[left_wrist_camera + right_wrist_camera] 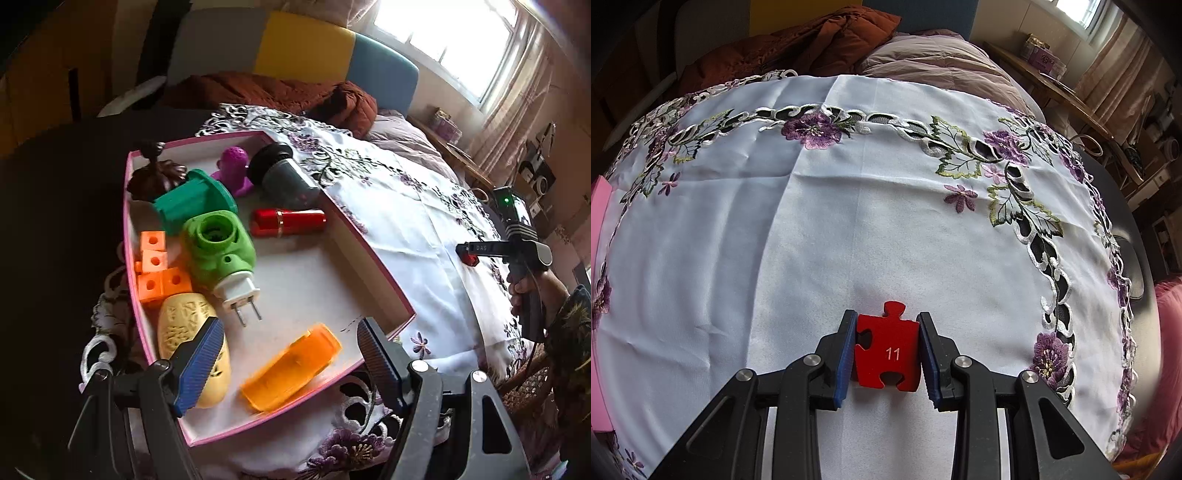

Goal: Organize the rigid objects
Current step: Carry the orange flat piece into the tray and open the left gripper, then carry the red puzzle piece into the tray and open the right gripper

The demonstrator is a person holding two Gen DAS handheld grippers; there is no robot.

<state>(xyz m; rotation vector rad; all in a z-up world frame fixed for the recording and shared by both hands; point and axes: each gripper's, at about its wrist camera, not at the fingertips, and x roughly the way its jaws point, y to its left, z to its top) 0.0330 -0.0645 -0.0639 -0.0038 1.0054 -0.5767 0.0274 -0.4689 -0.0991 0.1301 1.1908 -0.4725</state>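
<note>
White embroidered tablecloth supports the red puzzle piece, clamped flat-edged in your right gripper. Piece appears light, stiff, thin; keep grip on opposite straight edges. Left gripper gapes empty above the pink-rimmed tray.

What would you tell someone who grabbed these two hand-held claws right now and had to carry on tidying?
Right gripper: shut on the red puzzle piece marked 11, over the white tablecloth, outside the box.
Left gripper: open, empty, above the near end of the pink-rimmed box.
Done: box already holds the orange case, green plug, red tube, orange cubes and more.
Left: probably carry the puzzle piece to the box and release.
</note>
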